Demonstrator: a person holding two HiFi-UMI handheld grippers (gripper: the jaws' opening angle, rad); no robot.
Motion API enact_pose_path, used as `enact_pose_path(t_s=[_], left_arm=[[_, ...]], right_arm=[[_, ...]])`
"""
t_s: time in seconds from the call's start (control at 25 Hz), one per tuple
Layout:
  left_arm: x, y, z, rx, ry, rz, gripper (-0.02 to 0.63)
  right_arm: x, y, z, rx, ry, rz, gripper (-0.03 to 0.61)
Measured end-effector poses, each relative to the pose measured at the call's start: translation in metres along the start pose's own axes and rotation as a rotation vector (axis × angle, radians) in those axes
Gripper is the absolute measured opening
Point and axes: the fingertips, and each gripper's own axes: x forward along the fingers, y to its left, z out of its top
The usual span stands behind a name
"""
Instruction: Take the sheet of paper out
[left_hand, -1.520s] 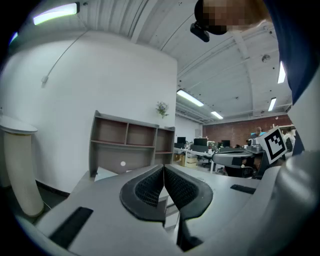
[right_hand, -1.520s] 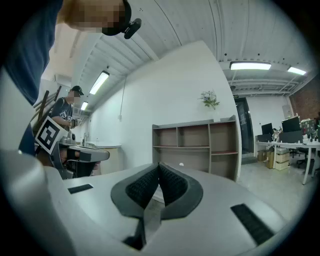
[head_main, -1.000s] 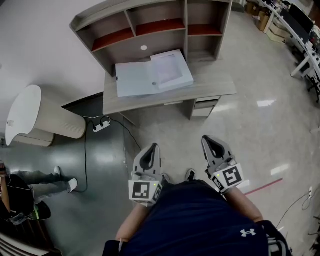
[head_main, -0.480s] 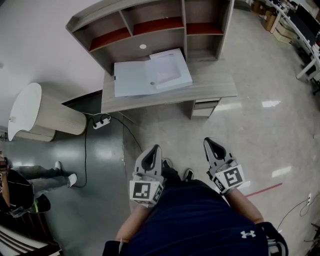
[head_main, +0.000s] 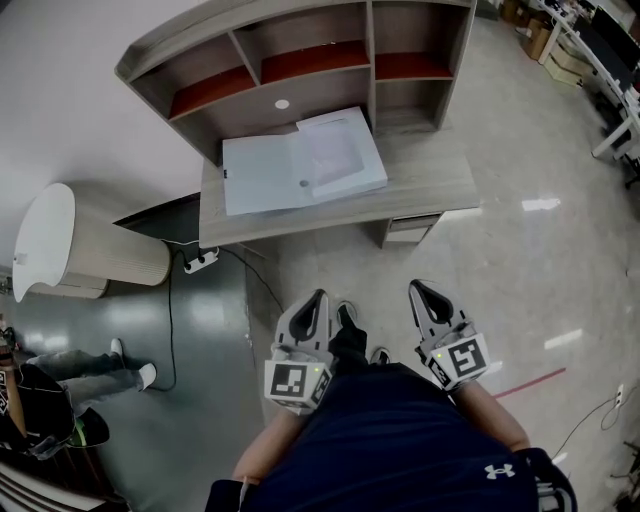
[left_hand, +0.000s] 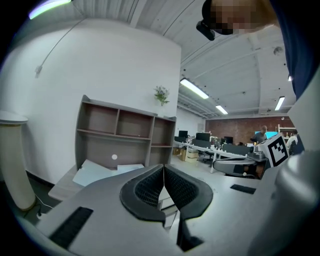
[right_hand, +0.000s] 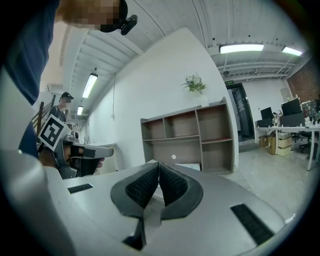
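Grey-brown wood makes up the desk (head_main: 435, 185), which carries a hutch of open shelves with reddish boards (head_main: 300, 58) along its back edge. A pale blue-white folder (head_main: 262, 175) lies open and flat on the desk's left and middle part. Its left leaf comes close to the left edge, and the strip toward the desk's right edge is bare. The white sheet of paper (head_main: 338, 150) lies on the folder's right-hand leaf, toward the back edge below the shelves. A small white round disc (head_main: 282, 103) sits on the hutch's back panel just above the folder.

The grey left hand-held gripper (head_main: 318, 297) is held low in front of the person's body, well apart from the desk's front edge and pointing toward it. In the left gripper view (left_hand: 163, 168) its ribbed black pads meet with nothing between them. The grey right hand-held gripper (head_main: 417, 287) is held beside it at the same height. Its pads, too, are pressed together and empty in the right gripper view (right_hand: 159, 164).

On the floor off the desk's left edge stand a cream rounded cabinet (head_main: 75, 245) and a white power strip (head_main: 201, 260).
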Motion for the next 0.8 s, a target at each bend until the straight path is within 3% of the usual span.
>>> enact_pose_path(t_s=[0.44,0.8], left_arm=[[0.076,0.072,0.023,-0.041,-0.013,-0.090,0.015],[0.109,0.137,0.032,-0.050,-0.034,-0.116,0.015]], right_arm=[[0.086,-0.022,0.017,-0.033,0.044,-0.077,0.014],[0.147,-0.021,0.019,-0.074,0.107,-0.106,0.014]])
